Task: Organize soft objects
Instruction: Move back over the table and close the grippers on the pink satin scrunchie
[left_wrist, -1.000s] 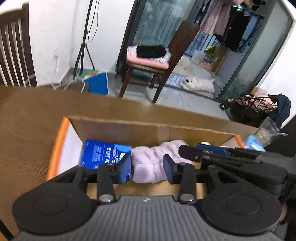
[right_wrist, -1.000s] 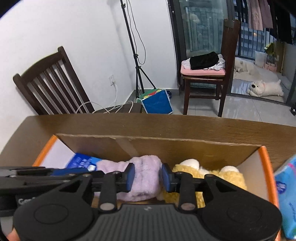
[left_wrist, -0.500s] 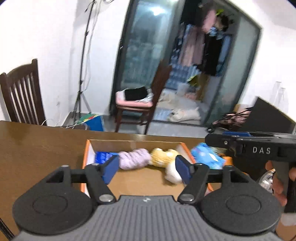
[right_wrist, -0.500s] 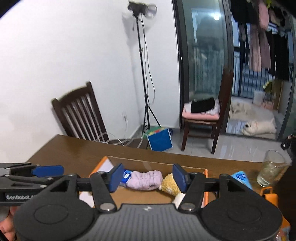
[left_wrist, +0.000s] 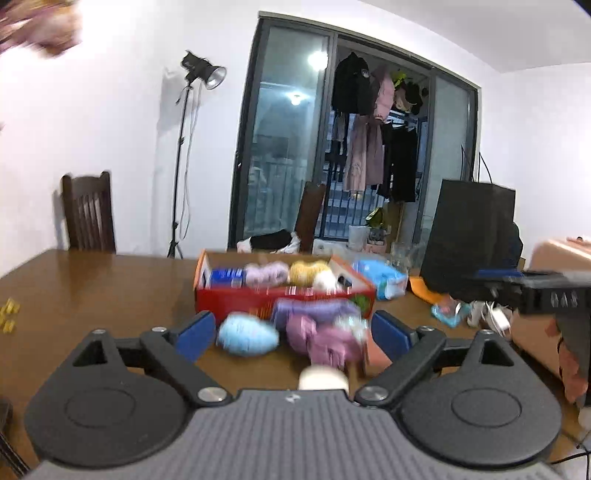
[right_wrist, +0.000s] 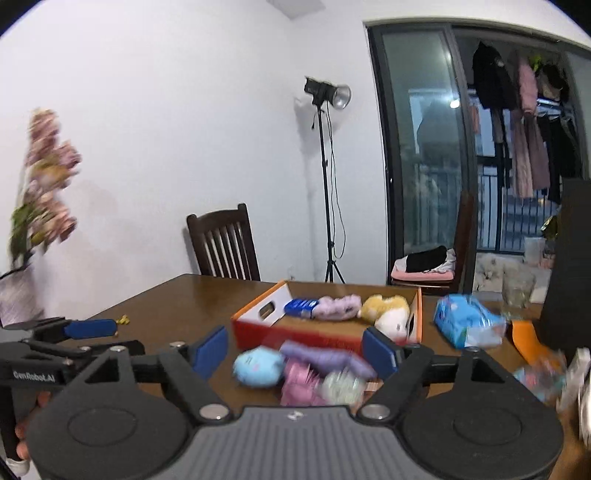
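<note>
Both hand-held grippers pulled back from box (left_wrist: 280, 299), left (left_wrist: 293, 334) and right (right_wrist: 295, 352) spread wide, empty.

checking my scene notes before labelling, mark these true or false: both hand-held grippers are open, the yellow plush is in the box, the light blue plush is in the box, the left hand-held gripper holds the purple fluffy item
1. Both hand-held grippers are open. True: the left hand-held gripper and the right hand-held gripper both have their jaws spread wide.
2. The yellow plush is in the box. True.
3. The light blue plush is in the box. False: it lies on the wooden table in front of the box.
4. The left hand-held gripper holds the purple fluffy item. False: that item lies in the box and the gripper holds nothing.
</note>
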